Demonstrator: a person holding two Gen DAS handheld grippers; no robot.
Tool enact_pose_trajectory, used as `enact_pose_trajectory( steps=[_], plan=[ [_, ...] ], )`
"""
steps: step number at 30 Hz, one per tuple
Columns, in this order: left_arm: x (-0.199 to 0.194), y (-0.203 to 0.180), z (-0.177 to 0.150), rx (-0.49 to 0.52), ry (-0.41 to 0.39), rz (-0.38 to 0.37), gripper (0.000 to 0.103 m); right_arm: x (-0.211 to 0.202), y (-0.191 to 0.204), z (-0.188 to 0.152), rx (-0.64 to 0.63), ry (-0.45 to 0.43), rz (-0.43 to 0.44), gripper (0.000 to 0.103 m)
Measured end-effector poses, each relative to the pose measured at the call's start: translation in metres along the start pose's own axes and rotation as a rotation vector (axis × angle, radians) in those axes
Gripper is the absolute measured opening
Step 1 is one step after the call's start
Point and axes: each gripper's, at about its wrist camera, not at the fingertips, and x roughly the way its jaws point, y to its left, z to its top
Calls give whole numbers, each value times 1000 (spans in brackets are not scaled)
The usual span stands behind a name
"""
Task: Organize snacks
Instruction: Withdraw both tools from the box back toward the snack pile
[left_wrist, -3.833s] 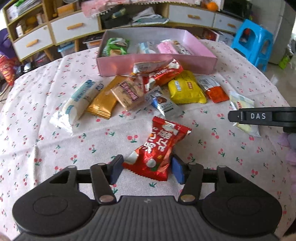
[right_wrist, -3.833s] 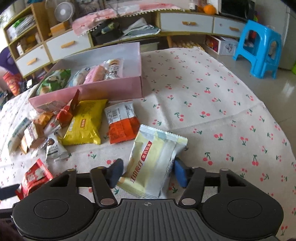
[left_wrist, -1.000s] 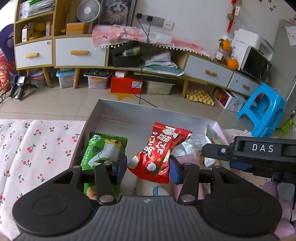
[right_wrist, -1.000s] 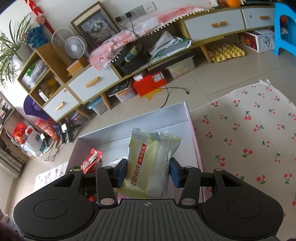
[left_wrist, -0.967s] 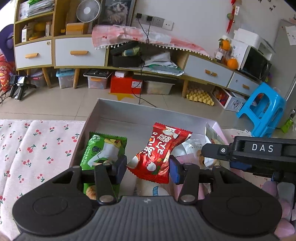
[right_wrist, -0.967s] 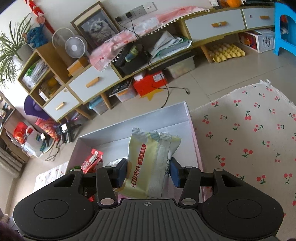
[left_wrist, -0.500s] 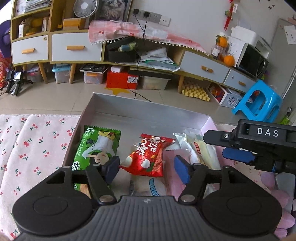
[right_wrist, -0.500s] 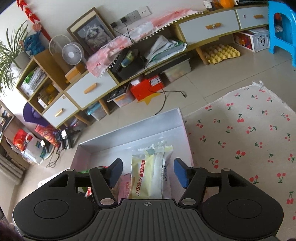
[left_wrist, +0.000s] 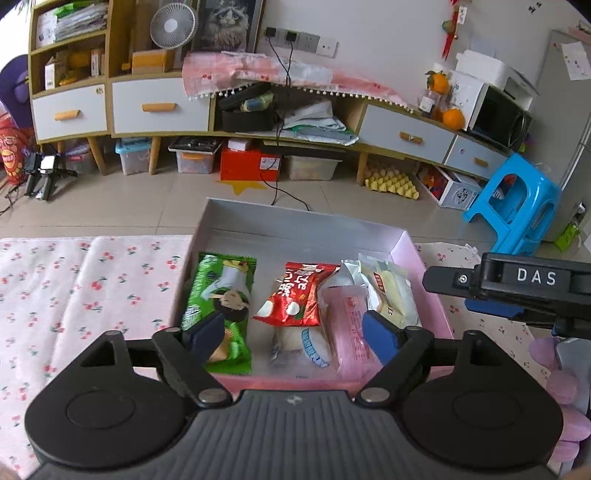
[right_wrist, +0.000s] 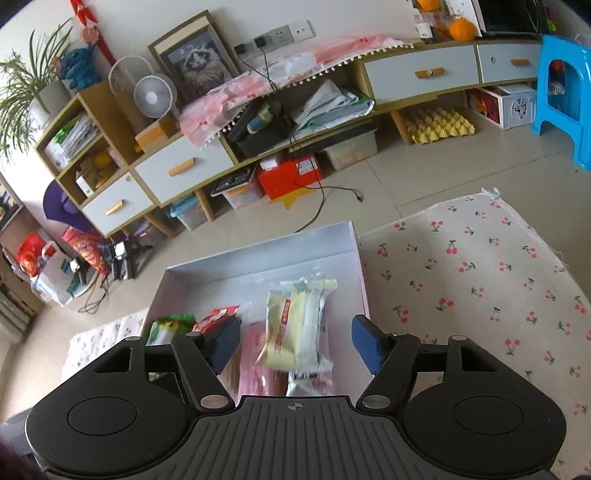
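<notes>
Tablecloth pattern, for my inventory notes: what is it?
Small red cherries on a pale tablecloth, clearest in the right wrist view.

The pink box's (left_wrist: 424, 280) near wall was hidden behind the left tool (left_wrist: 293, 338) (the pale packet (right_wrist: 295, 325) looked motion-blurred).

Left tool (left_wrist: 293, 338) above the near end of the pink box (left_wrist: 430, 291) — jaws spread wide, just been opening, nothing between the pads. In the box, left to right: green packet (left_wrist: 221, 295), red packet (left_wrist: 297, 295) lying flat, pink packet (left_wrist: 349, 325), pale yellow packet (left_wrist: 388, 291). A white-and-blue packet (left_wrist: 301, 345) lies partly under the red one. Right tool (left_wrist: 517, 291) at the right edge — its state unclear. Cherry-print cloth (left_wrist: 74, 295) covers the tabletop.
</notes>
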Motion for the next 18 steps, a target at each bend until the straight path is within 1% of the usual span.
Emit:
enact_pose_trajectory(
  steps=[1, 2, 6, 10, 15, 18],
  plan=[
    [-4, 1, -1, 0, 2, 6, 84, -5, 2, -2, -3, 1, -3, 75],
    [-7, 1, -3, -1, 4, 10, 87, -8, 3, -4, -8, 1, -4, 76],
    [-19, 6, -8, -14, 20, 25, 91, -24, 12, -11, -38, 6, -19, 76],
    [-31, 14, -12, -31, 28, 46, 96, -39, 21, -21, -66, 12, -26, 80],
    [-49, 19, -18, -20, 38, 83, 98, -54, 36, -34, -93, 20, -15, 80],
    [-59, 24, -22, -26, 27, 94, 99, -61, 45, -42, -111, 24, -3, 80]
  ],
)
